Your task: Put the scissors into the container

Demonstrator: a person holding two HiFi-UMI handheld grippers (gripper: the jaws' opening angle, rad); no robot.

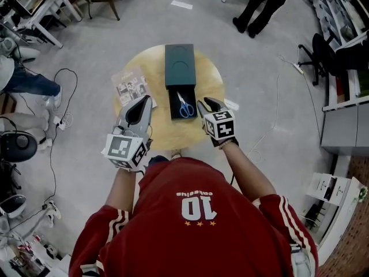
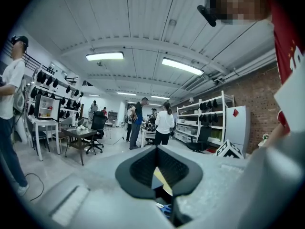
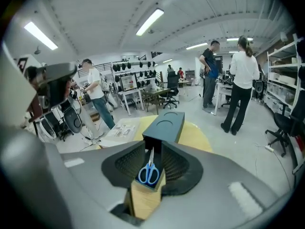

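We count one round wooden desk (image 1: 210,79) in the upper middle of the head view. On it are one dark green container (image 1: 180,62), one pair of scissors (image 1: 185,105) and one printed leaflet (image 1: 131,86).

The container's tray is slid out toward the lower edge of the frame. The blue-handled scissors lie inside it with the blades pointing toward the top of the frame. The leaflet lies flat at the desk's left side, apart from the container, and its print is too small for us to read.

We see two claws, each with one cube of black-and-white square markers. The left claw (image 1: 144,101), left of the tray, has its tips closed together with nothing between them. The right claw (image 1: 210,103) is just right of the tray and narrowly parted, and it grips nothing.

In the right gripper view the scissors (image 3: 149,170) show through the gap of the right claw (image 3: 153,147), lying in the container (image 3: 164,123). We count two round recesses on the container's lid.

The only writing we can read is the white number "10" on the person's red shirt (image 1: 199,205), at the bottom of the frame. The smaller word above it is not legible.
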